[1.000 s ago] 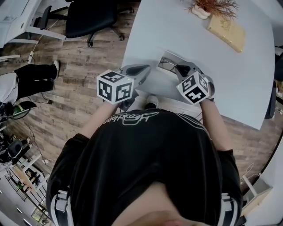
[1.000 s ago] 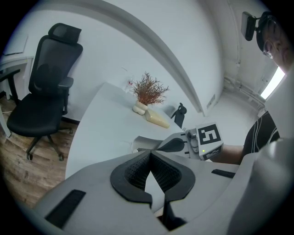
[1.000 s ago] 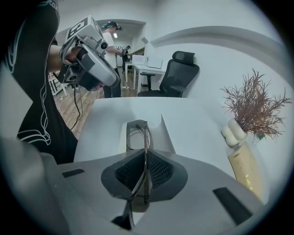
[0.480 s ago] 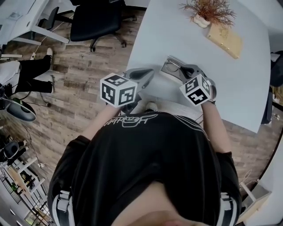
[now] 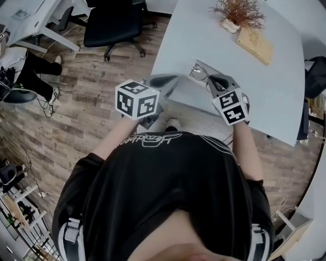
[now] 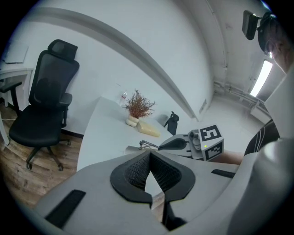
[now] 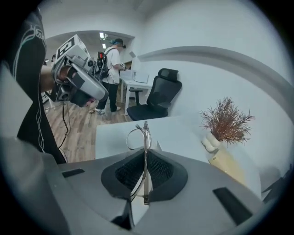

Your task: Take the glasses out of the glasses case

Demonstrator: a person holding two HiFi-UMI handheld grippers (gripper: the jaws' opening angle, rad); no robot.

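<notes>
Thin wire-rimmed glasses [image 7: 145, 133] stand edge-on between the pads of my right gripper [image 7: 145, 153], which is shut on them. In the head view the glasses [image 5: 198, 75] hang just over the open grey glasses case [image 5: 208, 69] near the front edge of the white table [image 5: 275, 86], with the right gripper [image 5: 211, 80] behind them. My left gripper [image 5: 170, 80] hovers at the table's edge, left of the case, its pads together and holding nothing. The left gripper view shows the case [image 6: 134, 148] and the glasses [image 6: 146, 145] beyond its jaws [image 6: 149, 158].
A dried plant in a white pot [image 5: 239, 12] and a tan box [image 5: 256, 45] stand at the table's far side. A black office chair [image 5: 114, 23] is on the wooden floor to the left. Another person [image 7: 110, 69] stands farther off.
The right gripper has drawn slightly right and away with the glasses, which now sit higher over the case. The left gripper has barely moved. The head view has shifted a little.
</notes>
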